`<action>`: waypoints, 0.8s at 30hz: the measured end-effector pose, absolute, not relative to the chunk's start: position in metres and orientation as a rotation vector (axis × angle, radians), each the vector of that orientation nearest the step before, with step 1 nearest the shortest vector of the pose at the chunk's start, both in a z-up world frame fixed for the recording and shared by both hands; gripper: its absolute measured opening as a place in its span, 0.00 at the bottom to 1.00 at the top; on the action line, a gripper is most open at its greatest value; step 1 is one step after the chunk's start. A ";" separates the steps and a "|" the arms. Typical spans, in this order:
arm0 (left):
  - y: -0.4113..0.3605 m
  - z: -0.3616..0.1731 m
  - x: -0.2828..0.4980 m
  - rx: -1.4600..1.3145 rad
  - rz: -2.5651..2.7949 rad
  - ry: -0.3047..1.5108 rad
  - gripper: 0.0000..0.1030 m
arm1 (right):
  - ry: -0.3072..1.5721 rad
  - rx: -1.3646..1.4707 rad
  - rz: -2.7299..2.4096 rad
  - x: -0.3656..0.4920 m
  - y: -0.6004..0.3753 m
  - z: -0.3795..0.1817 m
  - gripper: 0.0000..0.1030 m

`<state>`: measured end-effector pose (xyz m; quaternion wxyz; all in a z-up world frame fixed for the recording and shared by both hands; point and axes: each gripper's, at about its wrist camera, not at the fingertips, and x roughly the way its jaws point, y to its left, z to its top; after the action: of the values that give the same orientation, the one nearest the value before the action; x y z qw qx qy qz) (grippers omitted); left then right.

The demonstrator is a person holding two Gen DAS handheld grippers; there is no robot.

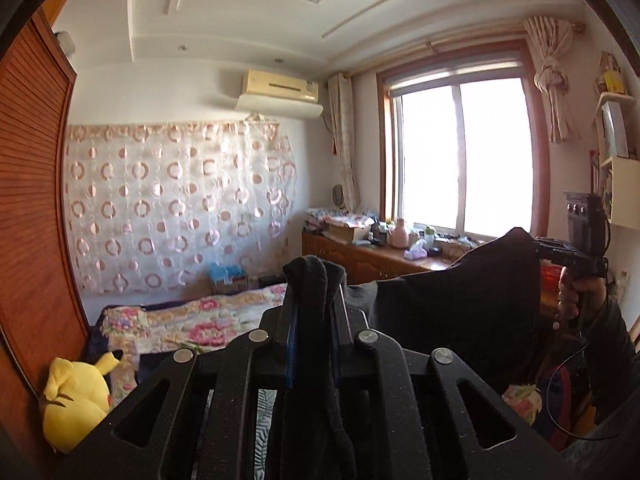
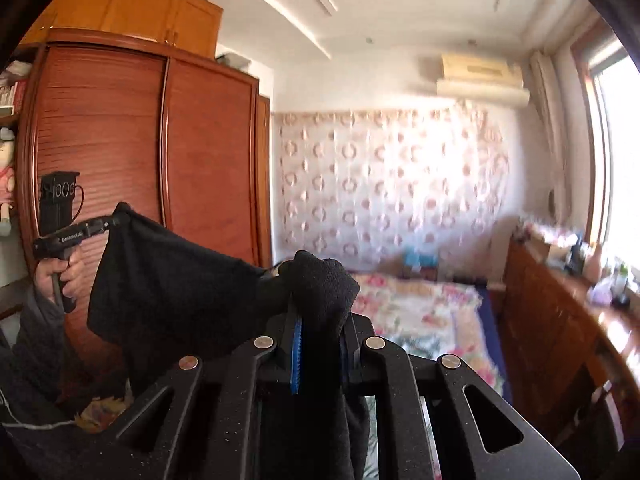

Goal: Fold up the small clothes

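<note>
A small black garment (image 1: 460, 296) hangs in the air, stretched between both grippers. My left gripper (image 1: 314, 280) is shut on one corner, with black cloth bunched over its fingertips. My right gripper (image 1: 538, 245) shows at the right of the left wrist view, shut on the other corner. In the right wrist view the right gripper (image 2: 320, 280) is shut on bunched black cloth, the garment (image 2: 168, 280) sags leftward, and the left gripper (image 2: 114, 222) pinches its far corner. Both are held high above the bed.
A bed with a floral cover (image 1: 192, 316) lies below and ahead; it also shows in the right wrist view (image 2: 432, 308). A yellow plush toy (image 1: 76, 404) sits by the wooden wardrobe (image 2: 140, 160). A cluttered wooden dresser (image 1: 384, 256) stands under the window (image 1: 460, 160).
</note>
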<state>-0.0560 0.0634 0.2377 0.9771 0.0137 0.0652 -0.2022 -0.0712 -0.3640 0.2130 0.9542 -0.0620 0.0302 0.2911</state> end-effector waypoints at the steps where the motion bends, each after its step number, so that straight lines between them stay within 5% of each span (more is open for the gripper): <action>1: 0.065 0.242 -0.058 0.030 -0.397 0.121 0.13 | 0.043 -0.134 0.584 -0.076 -0.365 0.224 0.13; 13: 0.077 0.288 -0.068 0.050 -0.309 0.022 0.13 | -0.084 -0.186 0.514 -0.105 -0.352 0.277 0.13; 24: 0.064 0.182 0.042 0.047 -0.264 0.206 0.13 | 0.129 -0.186 0.458 -0.016 -0.332 0.242 0.13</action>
<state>0.0419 0.0643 0.1822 0.9858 0.0233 0.1025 -0.1313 -0.0160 -0.3322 0.2419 0.9675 -0.0918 0.0636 0.2268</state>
